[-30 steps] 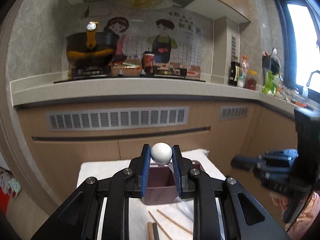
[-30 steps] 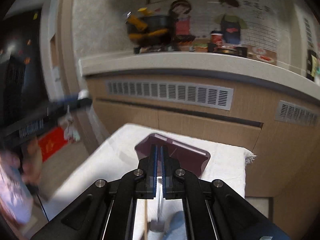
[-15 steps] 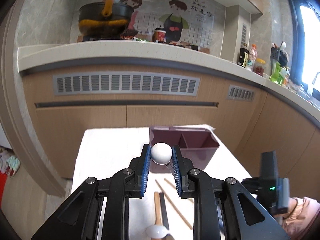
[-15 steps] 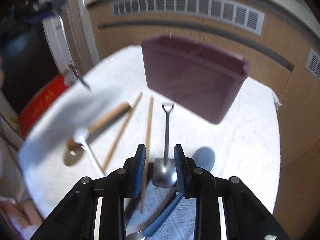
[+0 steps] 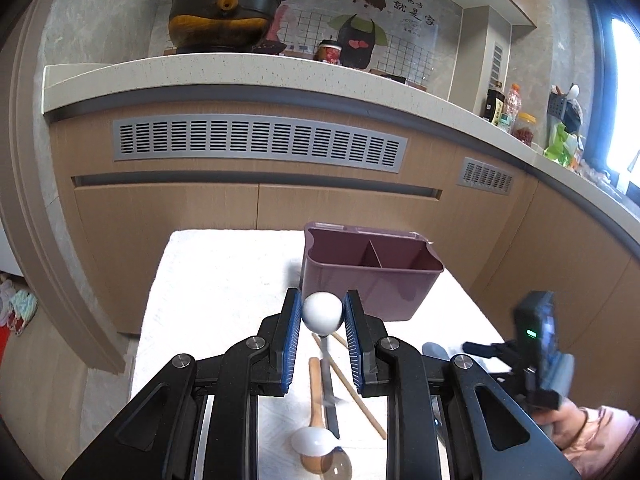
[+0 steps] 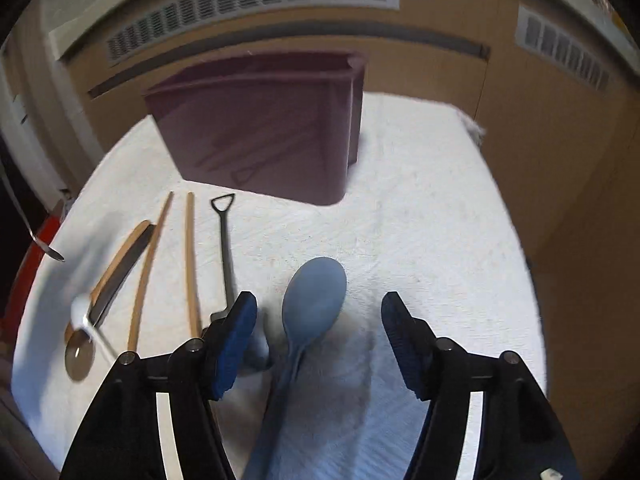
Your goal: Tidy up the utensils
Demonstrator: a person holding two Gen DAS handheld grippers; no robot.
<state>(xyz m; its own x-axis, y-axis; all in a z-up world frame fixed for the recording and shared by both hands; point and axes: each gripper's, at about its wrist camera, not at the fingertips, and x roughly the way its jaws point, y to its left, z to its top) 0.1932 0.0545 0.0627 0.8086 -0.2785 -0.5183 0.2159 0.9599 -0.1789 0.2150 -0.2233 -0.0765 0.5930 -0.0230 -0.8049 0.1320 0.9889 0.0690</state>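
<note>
My left gripper (image 5: 322, 317) is shut on a white spoon (image 5: 322, 312), gripping its bowl above the table, short of the maroon two-compartment utensil box (image 5: 372, 268). My right gripper (image 6: 318, 322) is open wide, low over a blue spoon (image 6: 314, 300) that lies between its fingers on the white cloth. The box (image 6: 260, 120) stands beyond it. On the cloth lie two wooden chopsticks (image 6: 190, 256), a small shovel-shaped metal spoon (image 6: 226, 256), a wooden spoon (image 6: 86, 336) and a dark flat utensil (image 6: 124, 268).
The white cloth (image 6: 420, 220) covers a small table in front of wooden kitchen cabinets (image 5: 256, 216). The counter above holds a pot (image 5: 224, 16) and bottles. The right gripper and the person's hand show at the right in the left wrist view (image 5: 536, 360).
My right gripper has opened wide and dropped low over the blue spoon. My left gripper, holding the white spoon, has pulled back from the box and tilted downward.
</note>
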